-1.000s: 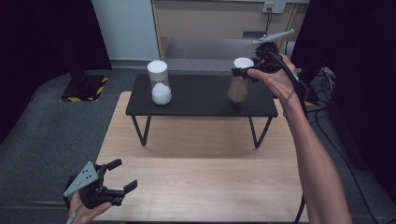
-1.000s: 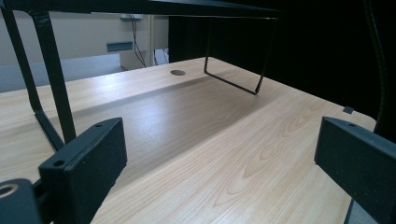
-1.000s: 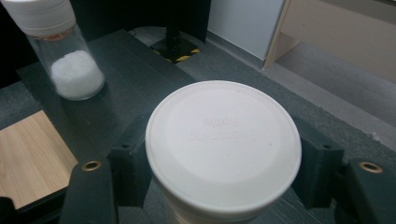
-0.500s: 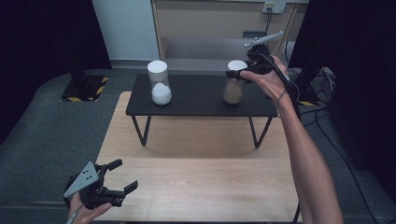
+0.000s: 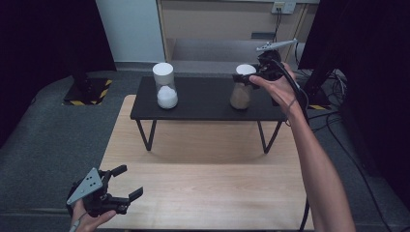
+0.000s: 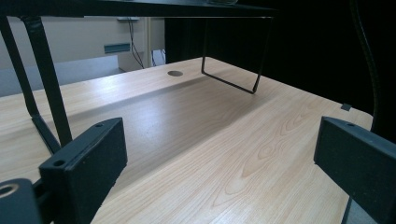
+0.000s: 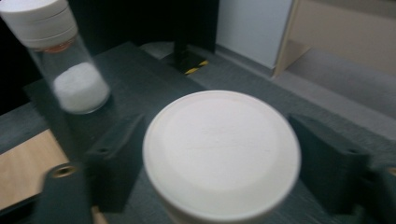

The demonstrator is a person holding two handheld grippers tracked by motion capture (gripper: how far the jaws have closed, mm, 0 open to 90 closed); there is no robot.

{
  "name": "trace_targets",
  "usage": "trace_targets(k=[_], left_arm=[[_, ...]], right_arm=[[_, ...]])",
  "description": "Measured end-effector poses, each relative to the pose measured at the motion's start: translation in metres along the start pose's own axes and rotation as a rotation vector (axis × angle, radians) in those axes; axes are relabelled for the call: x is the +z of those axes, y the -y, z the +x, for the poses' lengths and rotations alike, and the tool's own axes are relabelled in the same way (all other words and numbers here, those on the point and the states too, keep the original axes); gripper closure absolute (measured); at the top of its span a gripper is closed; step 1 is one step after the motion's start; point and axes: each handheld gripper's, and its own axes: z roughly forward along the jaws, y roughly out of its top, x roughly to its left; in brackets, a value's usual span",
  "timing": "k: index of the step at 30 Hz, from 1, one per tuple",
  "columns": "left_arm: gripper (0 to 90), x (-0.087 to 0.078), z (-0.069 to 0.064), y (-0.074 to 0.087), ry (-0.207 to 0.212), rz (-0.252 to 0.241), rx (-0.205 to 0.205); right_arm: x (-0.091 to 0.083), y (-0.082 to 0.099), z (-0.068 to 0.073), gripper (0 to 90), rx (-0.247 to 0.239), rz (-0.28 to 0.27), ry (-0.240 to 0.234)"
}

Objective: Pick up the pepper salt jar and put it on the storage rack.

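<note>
White-lidded jar of tan powder had been set upright on the black shelf over the desk — right tongs just opened, straddling its lid without pressing, looks delivered — left tongs idled apart.

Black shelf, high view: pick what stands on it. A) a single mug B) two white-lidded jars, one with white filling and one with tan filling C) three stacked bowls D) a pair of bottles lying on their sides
B: the black shelf carries the jar with white filling upright at its left and the jar with tan filling upright at its right.
</note>
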Motion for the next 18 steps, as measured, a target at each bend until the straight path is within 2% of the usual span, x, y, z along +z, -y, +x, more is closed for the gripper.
trace_targets(k=[4, 6, 9, 12, 14, 18], left_arm=[[1.4, 0.0, 0.0, 0.0, 0.0, 0.0, 0.0], [1.4, 0.0, 0.0, 0.0, 0.003, 0.001, 0.001], [1.5, 0.001, 0.0, -0.001, 0.005, 0.0, 0.003], [1.5, 0.001, -0.001, -0.001, 0.006, 0.002, 0.004], [1.5, 0.001, -0.001, -0.001, 0.008, 0.003, 0.007], [1.5, 0.002, -0.001, -0.002, 0.011, 0.009, 0.01]], right_arm=[[-0.009, 0.006, 0.0, 10.2, 0.012, -0.053, 0.004], [-0.017, 0.009, -0.002, 8.9, 0.033, -0.09, -0.008], [-0.029, 0.014, -0.007, 7.9, 0.034, -0.155, -0.044], [-0.041, 0.015, -0.004, 7.8, 0.02, -0.186, -0.045], [-0.048, 0.018, -0.003, 7.3, 0.017, -0.212, -0.061], [-0.06, 0.019, 0.001, 6.4, -0.021, -0.232, -0.1]])
